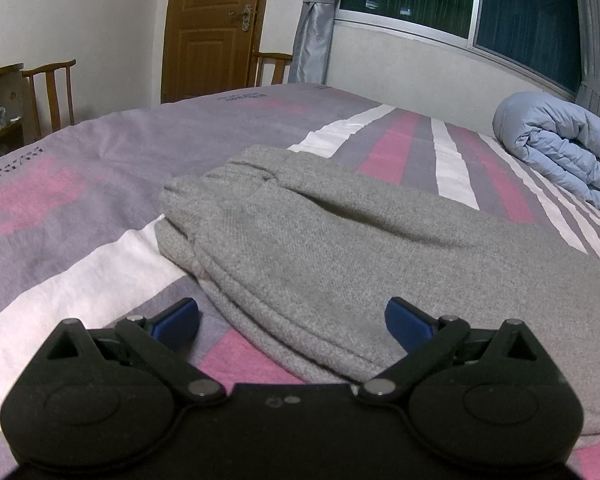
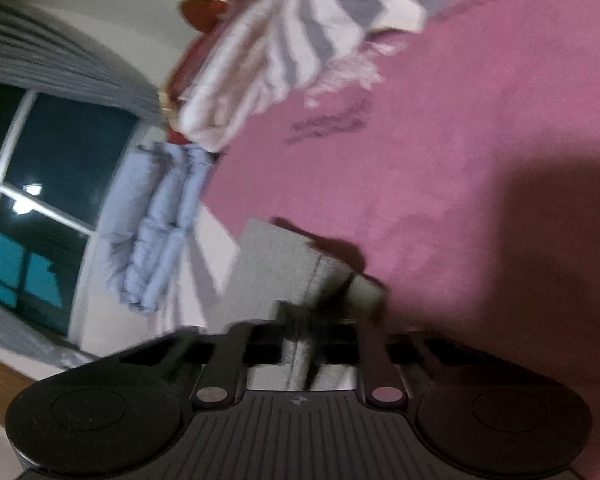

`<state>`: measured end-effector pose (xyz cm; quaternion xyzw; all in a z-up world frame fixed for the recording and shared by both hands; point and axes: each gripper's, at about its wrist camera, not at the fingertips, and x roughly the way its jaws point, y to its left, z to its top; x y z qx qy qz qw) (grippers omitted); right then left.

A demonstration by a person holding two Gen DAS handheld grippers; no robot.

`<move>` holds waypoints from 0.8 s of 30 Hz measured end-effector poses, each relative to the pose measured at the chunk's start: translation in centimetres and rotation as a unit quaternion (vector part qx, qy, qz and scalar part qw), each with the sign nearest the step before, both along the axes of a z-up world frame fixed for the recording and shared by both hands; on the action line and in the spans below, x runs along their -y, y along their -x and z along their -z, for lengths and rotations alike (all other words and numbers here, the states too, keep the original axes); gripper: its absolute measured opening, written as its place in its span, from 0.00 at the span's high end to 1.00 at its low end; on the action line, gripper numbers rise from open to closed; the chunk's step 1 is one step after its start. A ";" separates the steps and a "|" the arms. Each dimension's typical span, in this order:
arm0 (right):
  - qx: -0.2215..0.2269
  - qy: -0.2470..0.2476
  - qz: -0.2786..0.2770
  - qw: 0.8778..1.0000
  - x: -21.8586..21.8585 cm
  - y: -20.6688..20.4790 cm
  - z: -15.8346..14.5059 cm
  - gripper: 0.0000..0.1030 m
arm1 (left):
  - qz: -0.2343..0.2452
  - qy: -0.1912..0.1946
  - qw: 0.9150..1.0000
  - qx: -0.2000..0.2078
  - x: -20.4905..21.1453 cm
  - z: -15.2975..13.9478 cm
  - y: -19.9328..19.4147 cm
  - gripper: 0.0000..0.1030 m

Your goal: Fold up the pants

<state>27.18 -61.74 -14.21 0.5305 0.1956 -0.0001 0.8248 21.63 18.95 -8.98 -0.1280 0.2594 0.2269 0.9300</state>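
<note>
Right hand-held gripper (image 2: 302,336) is clamped on a fold of the grey pants (image 1: 320,248), the left hand-held gripper (image 1: 292,320) hangs wide open over the near hem w/ nothing between its pads. Pants lie already doubled up on the striped bed (image 1: 80,208). Thick soft knit, prob light and floppy, not slippery, so pinch hems or corners thru both layers.

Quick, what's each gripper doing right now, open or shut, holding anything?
Left gripper: open, jaws wide apart over the edge of the grey pants, gripping nothing.
Right gripper: shut on a fold of the grey pants.
</note>
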 end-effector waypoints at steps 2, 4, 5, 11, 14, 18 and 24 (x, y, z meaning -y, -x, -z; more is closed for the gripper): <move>0.013 0.013 0.004 1.000 -0.1 1.0 -0.7 0.91 | 0.000 0.001 1.000 0.000 0.0 0.0 0.0 0.08; 0.003 0.018 0.004 1.000 0.0 1.3 -0.3 0.91 | 0.000 0.002 1.000 0.001 0.0 0.1 0.0 0.08; -0.015 0.019 0.007 1.000 0.2 1.3 0.5 0.91 | 0.001 0.002 1.000 0.001 0.0 0.1 0.0 0.08; -0.019 -0.002 0.014 1.000 0.2 0.8 2.3 0.91 | 0.000 0.003 1.000 0.001 0.0 0.1 0.0 0.08; -0.014 -0.021 0.024 0.999 0.7 1.2 2.2 0.90 | 0.001 0.003 1.000 0.001 0.0 0.1 0.0 0.08; -0.009 -0.009 0.037 0.999 0.9 3.6 1.5 0.76 | 0.001 0.004 1.000 0.001 -0.1 0.1 0.0 0.08; -0.004 -0.022 0.021 1.000 0.4 4.4 1.7 0.62 | 0.000 0.004 1.000 0.002 0.0 0.1 0.0 0.08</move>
